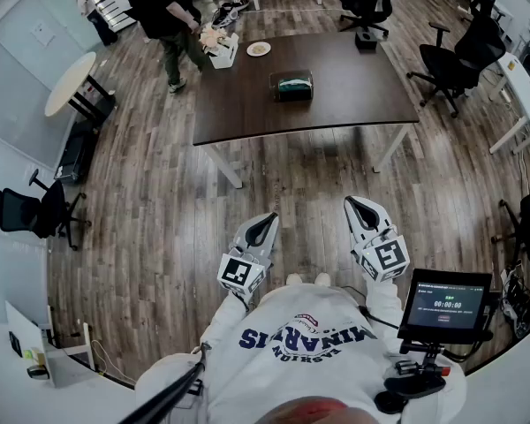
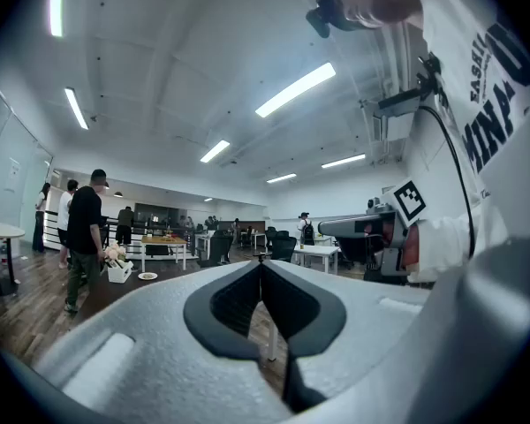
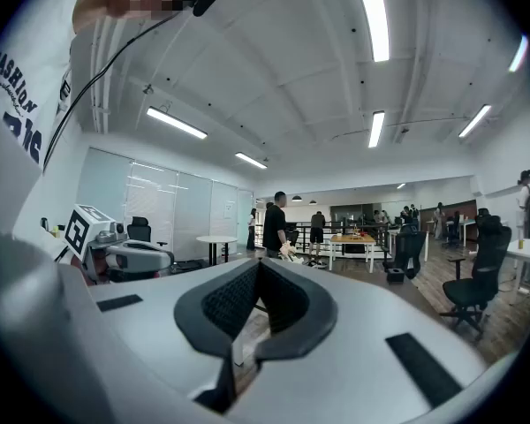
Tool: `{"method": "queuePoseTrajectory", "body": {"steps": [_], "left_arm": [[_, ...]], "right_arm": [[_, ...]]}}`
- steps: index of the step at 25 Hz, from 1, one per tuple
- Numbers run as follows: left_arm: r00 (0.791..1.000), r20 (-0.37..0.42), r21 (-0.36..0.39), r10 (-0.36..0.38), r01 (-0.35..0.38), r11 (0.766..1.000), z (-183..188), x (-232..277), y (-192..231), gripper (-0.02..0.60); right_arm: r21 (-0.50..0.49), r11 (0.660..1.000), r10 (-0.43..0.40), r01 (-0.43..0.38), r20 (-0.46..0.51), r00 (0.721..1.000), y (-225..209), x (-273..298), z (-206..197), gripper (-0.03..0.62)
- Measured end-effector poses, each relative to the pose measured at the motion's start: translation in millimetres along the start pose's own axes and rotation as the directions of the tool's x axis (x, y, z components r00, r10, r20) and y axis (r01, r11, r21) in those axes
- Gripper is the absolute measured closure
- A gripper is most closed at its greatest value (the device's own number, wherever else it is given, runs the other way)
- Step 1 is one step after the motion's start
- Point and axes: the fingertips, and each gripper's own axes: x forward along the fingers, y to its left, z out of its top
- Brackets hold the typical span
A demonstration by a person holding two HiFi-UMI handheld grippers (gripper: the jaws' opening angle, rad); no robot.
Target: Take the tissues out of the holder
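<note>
Left tongs (image 1: 273,216) and right tongs (image 1: 351,203) both closed, empty
We hold them by our body, probably because the dark rectangular tissue holder (image 1: 291,85) stands well apart, in the middle of the dark brown wooden worktop (image 1: 362,91), not yet approached.

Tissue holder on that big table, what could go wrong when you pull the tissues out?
The tissue holder looks loose on the table, so pulling might drag it along. The left tool and right tool are shut and far from it; they must open first. A person stands by the table's corner.
</note>
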Motion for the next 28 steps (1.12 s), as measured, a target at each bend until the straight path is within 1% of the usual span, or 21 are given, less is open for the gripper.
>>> {"method": "queuePoseTrajectory", "body": {"steps": [7, 10, 13, 16, 23, 28], "left_arm": [[1.0, 0.008, -0.01, 0.003, -0.003, 1.0, 5.7, 1.9, 5.9, 0.574], [1.0, 0.014, -0.011, 0.018, -0.017, 1.0, 8.7, 4.5, 9.2, 0.574], [0.999, 0.011, -0.009, 0.033, -0.033, 0.999, 11.9, 24.2, -1.9, 0.574], [0.999, 0.004, -0.002, 0.042, -0.042, 0.999, 11.2, 38.3, -17.0, 0.574], [0.998, -0.001, -0.018, 0.056, -0.056, 0.998, 5.1, 25.0, -26.5, 0.574], [0.998, -0.016, -0.018, 0.067, -0.067, 0.998, -8.7, 24.4, -34.2, 0.574]], "right_arm": [[-0.001, 1.0, 0.0, 0.0, -0.008, 1.0, 7.0, 0.8, -3.1, 0.586], [0.016, 0.999, 0.034, -0.034, 0.017, 0.999, 9.7, 0.5, -0.5, 0.586], [0.057, 0.996, 0.065, -0.067, 0.05, 0.997, -11.1, -9.1, 2.4, 0.586], [0.052, 0.996, 0.076, -0.078, 0.045, 0.996, -27.8, -19.7, -3.9, 0.585], [0.038, 0.995, 0.088, -0.089, 0.019, 0.996, -23.6, -25.2, -18.0, 0.585], [0.041, 0.994, 0.096, -0.097, 0.022, 0.995, -26.7, -29.4, -28.8, 0.586]]}}
